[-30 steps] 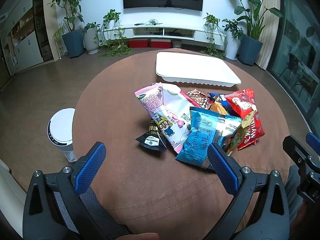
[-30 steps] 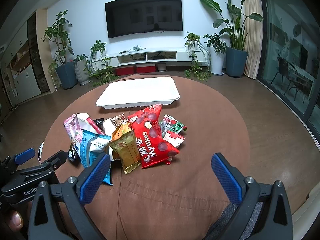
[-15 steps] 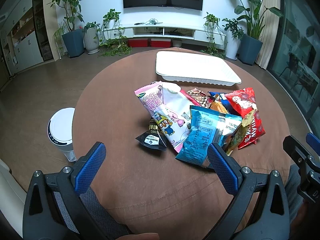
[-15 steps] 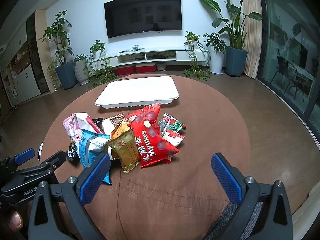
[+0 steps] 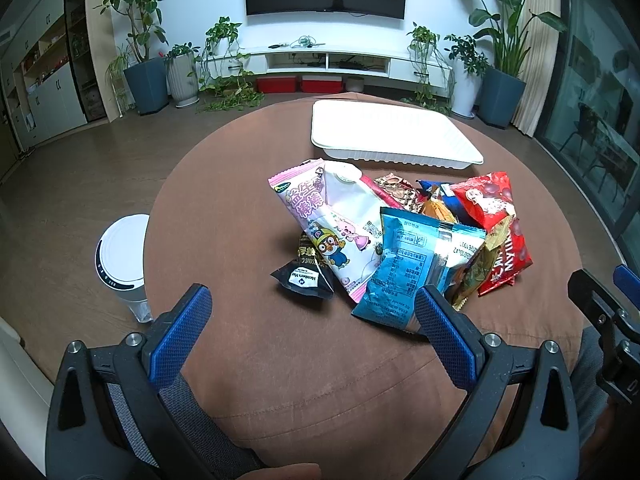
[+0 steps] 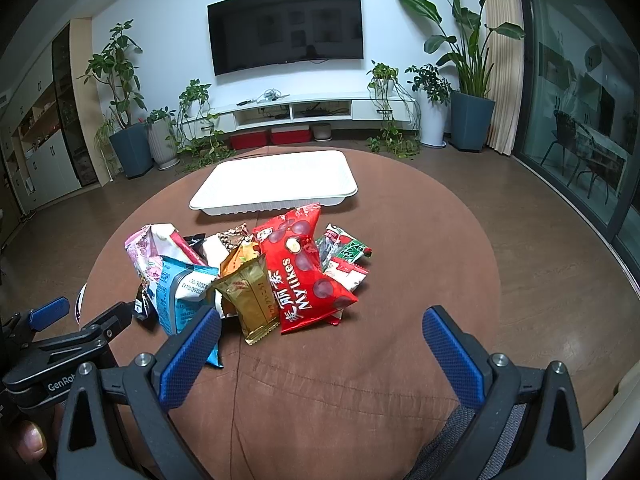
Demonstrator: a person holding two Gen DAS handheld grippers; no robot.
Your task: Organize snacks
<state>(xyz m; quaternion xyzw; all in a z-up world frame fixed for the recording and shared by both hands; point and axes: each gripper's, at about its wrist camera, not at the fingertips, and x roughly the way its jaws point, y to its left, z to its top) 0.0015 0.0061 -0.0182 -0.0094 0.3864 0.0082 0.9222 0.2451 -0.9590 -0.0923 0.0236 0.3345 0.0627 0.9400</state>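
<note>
Barely shifted since before: snack pile [image 6: 248, 276] heaped at 12, white tray [image 6: 276, 184] beyond, empty for sorting; left gripper [image 5: 312, 320], right gripper [image 6: 320, 332] hover, jaws wide.

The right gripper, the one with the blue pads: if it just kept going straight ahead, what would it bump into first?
Most likely the red Mylikes bag at the near edge of the snack pile. The right gripper is open and aimed over bare brown tablecloth toward it. The gold packet beside it looks about as close; depth is unclear.
</note>
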